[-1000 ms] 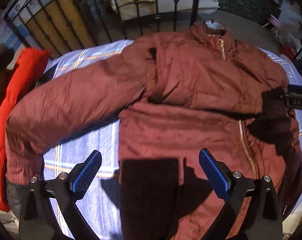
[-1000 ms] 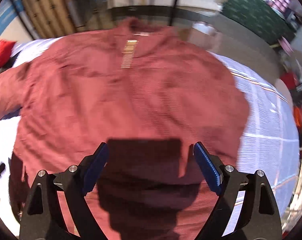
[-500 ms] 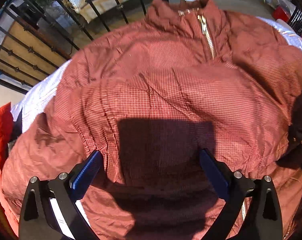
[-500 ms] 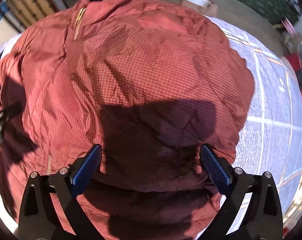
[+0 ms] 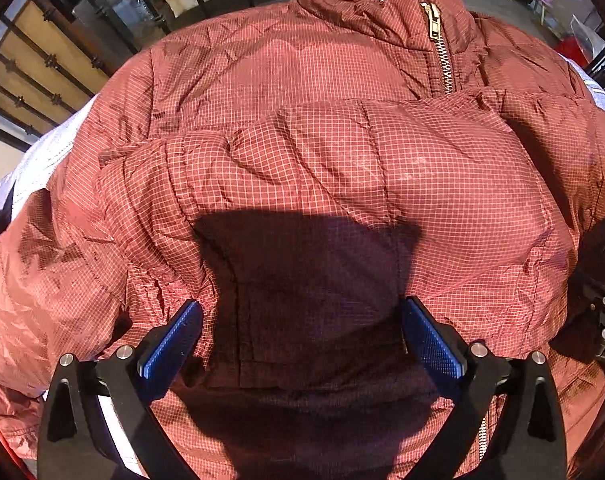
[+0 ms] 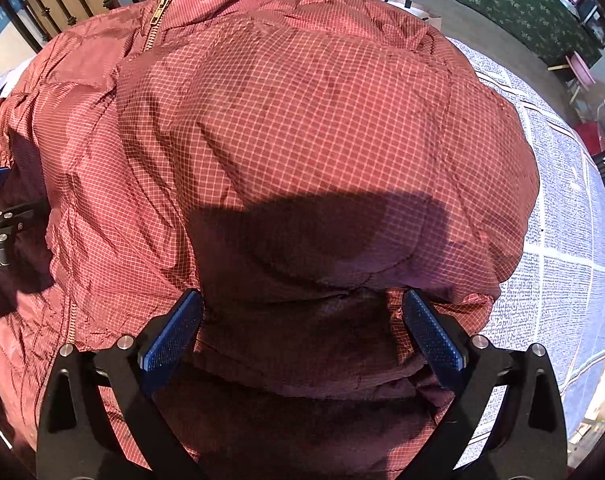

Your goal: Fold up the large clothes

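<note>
Maroon ripstop puffer jacket [image 5: 302, 152] looked light, puffy, slick. Left gripper [image 5: 300, 336] and right gripper [image 6: 302, 328] gaped wide, empty, right's jaws just opened. Best pinched at the hem.

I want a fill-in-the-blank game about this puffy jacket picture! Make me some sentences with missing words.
1. The puffy jacket is dark ____ with a small grid pattern.
2. The zipper near the collar is ____ coloured.
3. The pads on the right gripper are ____.
4. Both the left gripper and the right gripper have jaws standing wide ____ over the jacket.

Missing words: red; gold; blue; open
</note>
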A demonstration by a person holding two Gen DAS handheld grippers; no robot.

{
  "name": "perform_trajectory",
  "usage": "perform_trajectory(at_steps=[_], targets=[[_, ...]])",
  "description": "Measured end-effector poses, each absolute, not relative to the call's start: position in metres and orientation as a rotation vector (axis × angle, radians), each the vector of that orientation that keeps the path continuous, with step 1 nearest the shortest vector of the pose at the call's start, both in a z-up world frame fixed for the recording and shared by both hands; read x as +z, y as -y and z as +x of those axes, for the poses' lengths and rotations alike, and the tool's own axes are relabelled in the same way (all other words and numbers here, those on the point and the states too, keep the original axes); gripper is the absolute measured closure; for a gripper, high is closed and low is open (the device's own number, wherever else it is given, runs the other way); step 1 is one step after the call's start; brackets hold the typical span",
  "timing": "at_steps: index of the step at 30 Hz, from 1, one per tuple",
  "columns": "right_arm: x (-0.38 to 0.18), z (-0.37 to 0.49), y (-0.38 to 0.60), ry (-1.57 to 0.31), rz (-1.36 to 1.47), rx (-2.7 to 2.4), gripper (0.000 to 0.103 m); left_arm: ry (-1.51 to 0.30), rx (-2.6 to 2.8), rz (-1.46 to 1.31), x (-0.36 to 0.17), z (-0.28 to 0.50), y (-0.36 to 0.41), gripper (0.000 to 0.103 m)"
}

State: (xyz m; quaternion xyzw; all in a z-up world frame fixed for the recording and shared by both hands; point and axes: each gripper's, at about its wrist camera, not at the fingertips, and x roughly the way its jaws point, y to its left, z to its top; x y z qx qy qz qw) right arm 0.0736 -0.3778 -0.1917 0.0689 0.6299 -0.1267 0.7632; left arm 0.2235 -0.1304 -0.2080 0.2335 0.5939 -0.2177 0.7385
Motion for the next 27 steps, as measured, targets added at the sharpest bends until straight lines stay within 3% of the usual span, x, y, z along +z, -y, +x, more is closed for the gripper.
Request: perform_trajectory(at_steps=[16,21,27], targets=[[-0.182,0.101,0.367,-1.447,0.173,-0.285,0.005,-1.185,-0.538,0.482,-0.174,0.184,0.105,0.007],[-0.144,0.083,0.349,-1.309,0.166,-0.31,0.005,-1.185,-0.521,0.304,-0.151,0.164,0.053,0.007],[-0.136,0.049,0.308,-1.33,0.215,-0.223,0.005,-1.165,-0.313,0.173,-0.143,0.139,-0.045,0.008]])
